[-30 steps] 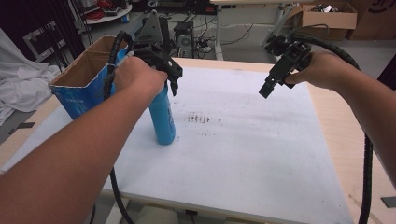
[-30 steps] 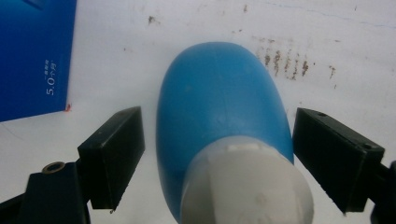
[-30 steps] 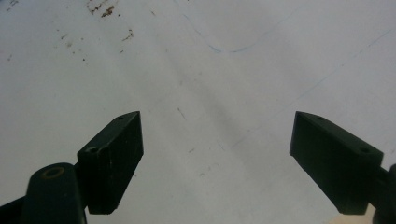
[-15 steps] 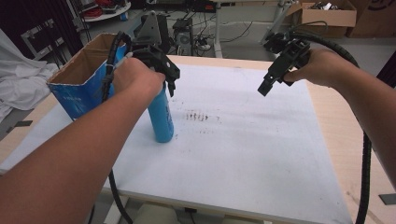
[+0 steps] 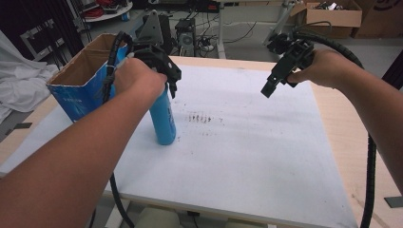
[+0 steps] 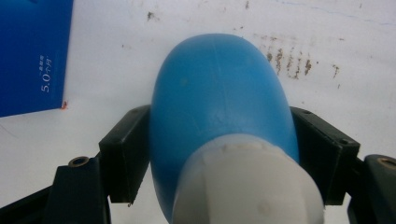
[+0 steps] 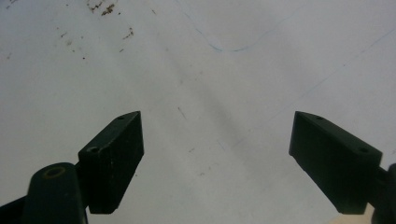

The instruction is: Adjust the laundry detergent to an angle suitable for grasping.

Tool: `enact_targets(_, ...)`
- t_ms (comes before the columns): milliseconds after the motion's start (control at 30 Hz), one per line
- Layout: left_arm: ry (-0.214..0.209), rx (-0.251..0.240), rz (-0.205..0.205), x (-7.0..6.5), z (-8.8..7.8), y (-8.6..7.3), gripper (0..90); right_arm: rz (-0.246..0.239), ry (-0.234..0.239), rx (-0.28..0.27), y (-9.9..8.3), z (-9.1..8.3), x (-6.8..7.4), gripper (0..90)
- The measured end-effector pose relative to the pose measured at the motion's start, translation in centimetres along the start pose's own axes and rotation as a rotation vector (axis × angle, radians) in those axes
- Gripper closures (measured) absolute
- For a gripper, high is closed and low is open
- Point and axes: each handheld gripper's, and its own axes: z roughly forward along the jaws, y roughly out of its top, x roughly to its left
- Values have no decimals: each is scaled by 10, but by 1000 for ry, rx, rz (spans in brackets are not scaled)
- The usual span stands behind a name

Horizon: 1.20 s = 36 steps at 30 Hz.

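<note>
With the blue bottle (image 5: pixel 162 118) pinched upright by the left gripper (image 6: pixel 219 149), the spread, empty right gripper (image 5: pixel 267 89) at 2 o'clock should be kept clear.

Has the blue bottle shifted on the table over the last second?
No. The blue bottle stands in the same spot, just left of the dark smudges on the white sheet, beside the cardboard box, with the left claw shut on it.
</note>
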Motion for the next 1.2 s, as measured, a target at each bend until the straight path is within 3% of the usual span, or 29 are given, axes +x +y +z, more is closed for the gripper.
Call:
enact_targets(1000,-6,4,-20,1,-1,1,368,2,11,-5,-2,2,-1,181)
enact_targets(1200,-7,12,3,1,-2,1,373,2,10,-5,-3,2,-1,182)
